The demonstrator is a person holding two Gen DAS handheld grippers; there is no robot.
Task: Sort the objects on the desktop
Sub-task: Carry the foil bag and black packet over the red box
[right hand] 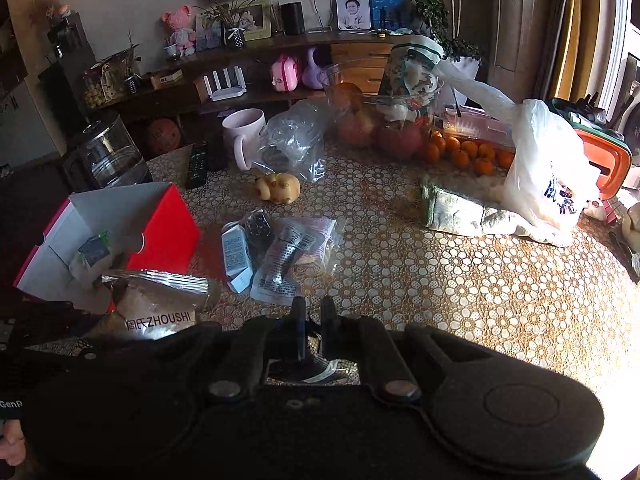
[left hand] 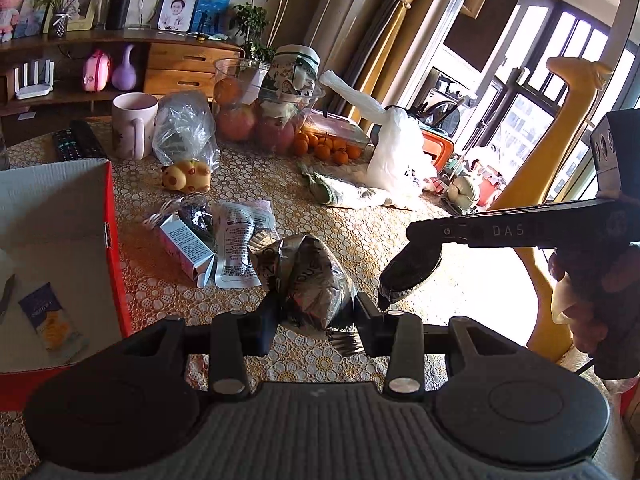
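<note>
The patterned table lies bare toward its near right edge, the open red box stands at its left, the left gripper clenches a foil packet and the right gripper is closed empty.

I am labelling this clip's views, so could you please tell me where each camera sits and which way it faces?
Left wrist: sits on the left claw, looking down over the lace-covered table; its fingers clamp a silver foil snack bag; the right claw and a hand enter from the right.
Right wrist: sits on the right claw, shut, facing the same table; the left claw's foil bag shows at left.
Shared: red box, pink mug, fruit bowl.
</note>
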